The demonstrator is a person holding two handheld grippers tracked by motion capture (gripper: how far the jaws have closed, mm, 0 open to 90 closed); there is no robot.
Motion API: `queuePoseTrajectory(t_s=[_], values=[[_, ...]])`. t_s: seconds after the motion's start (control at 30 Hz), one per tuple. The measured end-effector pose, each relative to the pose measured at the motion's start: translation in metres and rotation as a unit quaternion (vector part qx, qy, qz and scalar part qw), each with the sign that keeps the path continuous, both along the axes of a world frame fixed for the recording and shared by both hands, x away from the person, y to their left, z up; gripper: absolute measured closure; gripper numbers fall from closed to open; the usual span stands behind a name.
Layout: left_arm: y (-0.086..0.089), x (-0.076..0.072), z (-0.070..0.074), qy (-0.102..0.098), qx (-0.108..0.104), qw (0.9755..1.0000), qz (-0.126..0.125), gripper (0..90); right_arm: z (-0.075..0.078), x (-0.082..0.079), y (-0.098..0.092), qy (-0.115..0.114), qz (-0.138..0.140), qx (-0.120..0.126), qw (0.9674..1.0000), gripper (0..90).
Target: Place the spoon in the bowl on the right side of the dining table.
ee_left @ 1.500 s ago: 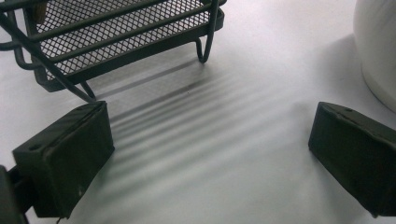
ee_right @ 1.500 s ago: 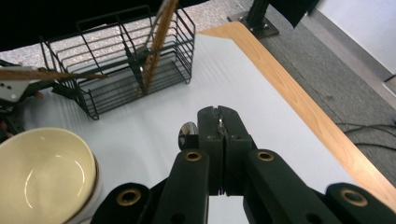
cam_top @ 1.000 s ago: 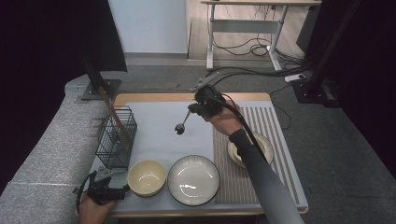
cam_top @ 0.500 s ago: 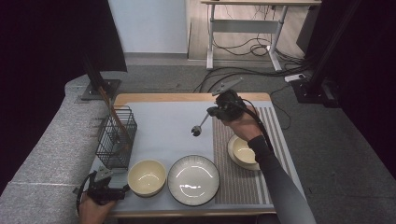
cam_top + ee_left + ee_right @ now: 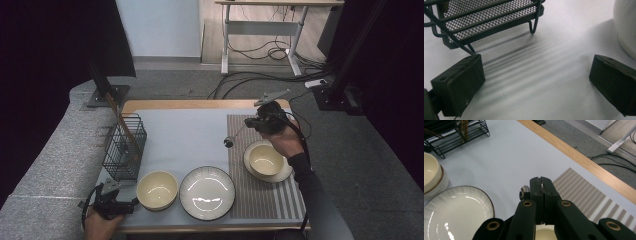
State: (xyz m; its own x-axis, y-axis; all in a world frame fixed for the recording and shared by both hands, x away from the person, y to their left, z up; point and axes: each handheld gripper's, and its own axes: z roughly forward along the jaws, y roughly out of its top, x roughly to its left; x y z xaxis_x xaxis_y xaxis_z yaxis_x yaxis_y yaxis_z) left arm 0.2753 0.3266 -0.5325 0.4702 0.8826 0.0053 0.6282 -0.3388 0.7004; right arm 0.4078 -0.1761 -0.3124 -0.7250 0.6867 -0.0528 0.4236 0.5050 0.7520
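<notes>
The spoon (image 5: 233,138) is pinched by its handle in the right gripper (image 5: 257,123), jaws pressed tight together on the thin metal, with the round bowl end hanging out ahead of and below the tips. In the right gripper view the shiny bowl (image 5: 523,190) peeks out just left of the closed jaws. It is a small, slim, polished metal spoon, dark against the pale cloth.

Over the last second the hand has carried it sideways, from above the bare middle of the white cloth (image 5: 185,135) to the edge of the striped mat (image 5: 265,195). That puts the gripper almost over the bowl on its saucer (image 5: 266,161), which sits just below and toward the person from the jaws. My guess is the spoon is headed for that setting, to be laid in or beside the bowl.

Farther out, the plate (image 5: 207,192) lies down and left of the gripper, then the second bowl (image 5: 157,190), then the wire basket (image 5: 124,146) well away.

The left gripper (image 5: 111,202) sits at the near corner, jaws spread wide with nothing between them, the basket's feet (image 5: 532,26) just ahead.
</notes>
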Motion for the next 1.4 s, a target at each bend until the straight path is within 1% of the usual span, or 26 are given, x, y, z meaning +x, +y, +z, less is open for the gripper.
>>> queuePoseTrajectory(t_s=[0.2,0.5,0.77,0.9,1.1,1.4], values=[[0.000,0.000,0.000,0.000,0.000,1.0000,0.000,0.0,-0.003,-0.005,-0.026,0.002,-0.022,0.001,0.9998,89.4],[0.000,0.000,0.000,-0.001,0.000,1.0000,0.001,0.0,-0.002,-0.019,-0.063,0.006,-0.052,0.002,0.9986,89.3],[0.000,0.000,0.000,-0.001,0.000,1.0000,0.001,0.0,-0.009,-0.029,-0.087,0.017,-0.071,0.000,0.9973,89.3],[0.000,0.000,0.000,0.000,0.000,1.0000,0.000,0.0,-0.018,-0.029,-0.093,0.028,-0.075,-0.002,0.9968,89.3],[0.000,0.000,0.000,-0.001,-0.001,1.0000,0.001,0.0,-0.034,-0.027,-0.094,0.047,-0.072,-0.003,0.9962,89.3],[0.000,0.000,0.000,-0.001,0.000,1.0000,0.000,0.0,-0.052,-0.023,-0.095,0.063,-0.071,0.004,0.9954,88.9]])
